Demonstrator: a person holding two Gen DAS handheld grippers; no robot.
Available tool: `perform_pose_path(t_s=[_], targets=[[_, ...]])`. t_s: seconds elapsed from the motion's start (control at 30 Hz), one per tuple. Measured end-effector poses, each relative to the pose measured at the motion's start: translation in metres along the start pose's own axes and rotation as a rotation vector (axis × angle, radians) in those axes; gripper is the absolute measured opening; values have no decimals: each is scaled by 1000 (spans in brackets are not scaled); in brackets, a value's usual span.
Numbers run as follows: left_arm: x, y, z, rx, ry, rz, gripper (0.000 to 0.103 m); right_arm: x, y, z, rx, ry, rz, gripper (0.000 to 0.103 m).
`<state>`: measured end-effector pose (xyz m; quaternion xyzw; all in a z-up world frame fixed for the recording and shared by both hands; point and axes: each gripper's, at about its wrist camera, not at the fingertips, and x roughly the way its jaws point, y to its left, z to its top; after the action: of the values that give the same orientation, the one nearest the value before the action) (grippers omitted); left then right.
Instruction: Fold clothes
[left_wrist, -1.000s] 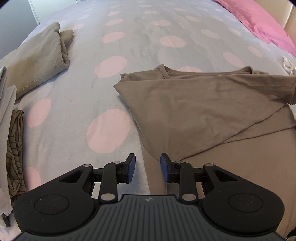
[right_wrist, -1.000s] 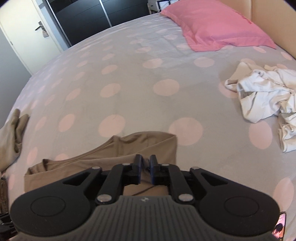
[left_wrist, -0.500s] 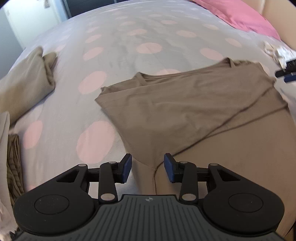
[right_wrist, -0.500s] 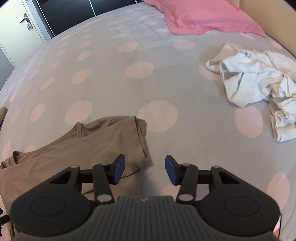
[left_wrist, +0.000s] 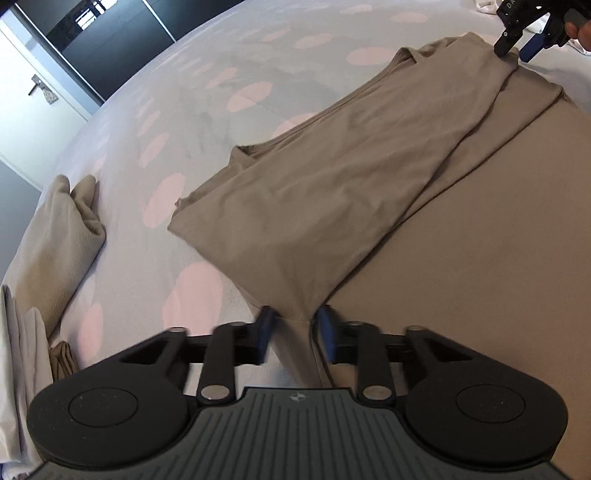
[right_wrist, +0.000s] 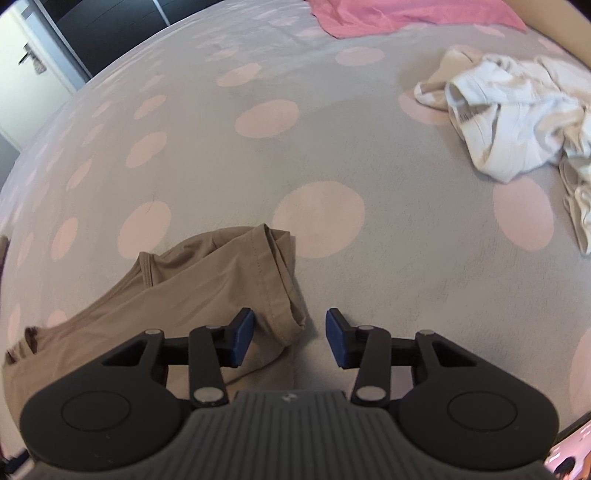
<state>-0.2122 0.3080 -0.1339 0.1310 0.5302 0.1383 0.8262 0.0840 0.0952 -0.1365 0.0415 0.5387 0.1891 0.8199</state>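
Observation:
A brown T-shirt (left_wrist: 369, 192) lies on the dotted bed, one side folded over as a slanted flap. My left gripper (left_wrist: 294, 332) sits at the flap's near corner. Its jaws are closing with the pointed cloth tip between them, and a thin gap still shows at the left pad (left_wrist: 265, 334). My right gripper (right_wrist: 290, 338) stands open over the shirt's sleeve (right_wrist: 273, 280). Its jaws are narrowing, with the sleeve hem lying between them close to the left pad (right_wrist: 242, 334). In the left wrist view the right gripper (left_wrist: 517, 40) shows at the shirt's far corner.
The grey bedsheet with pink dots (right_wrist: 221, 166) spreads all around. A folded beige garment (left_wrist: 55, 251), white cloth (left_wrist: 14, 350) and a striped piece (left_wrist: 62, 358) lie at the left. Crumpled white clothes (right_wrist: 517, 118) and a pink pillow (right_wrist: 406, 14) lie far right.
The left gripper rolled and shifted to the flap's corner, and its jaws narrowed around the tip. The right gripper went from nearly shut to open and sank toward the sleeve.

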Motion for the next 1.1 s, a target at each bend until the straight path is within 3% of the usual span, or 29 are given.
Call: perform_pose_path(t_s=[0.1,0.23,0.4,0.47,0.73,0.9,1.0,1.1], targets=[[1,3,1,-21,-5,16,4,-4,-1,3,33,-6,17,24],[-7,17,1,-89,-12,31,3,-19,5,6,30,-41,42,5],[-17,36,-5,-186,15,66,3,-46,18,3,37,-51,99,4],[-15,43,-9,-226,50,65,2,-54,22,-3,37,-26,80,4],[-5,34,-19,-181,87,56,4,-39,11,-34,-13,35,-43,1],[-6,48,-24,-209,113,3,18,-29,-1,-39,-31,42,-111,6],[-14,70,-25,-295,96,-60,25,-36,0,-35,-29,17,-88,7],[-24,94,-23,-398,35,-104,27,-41,6,-31,-34,1,-62,15]])
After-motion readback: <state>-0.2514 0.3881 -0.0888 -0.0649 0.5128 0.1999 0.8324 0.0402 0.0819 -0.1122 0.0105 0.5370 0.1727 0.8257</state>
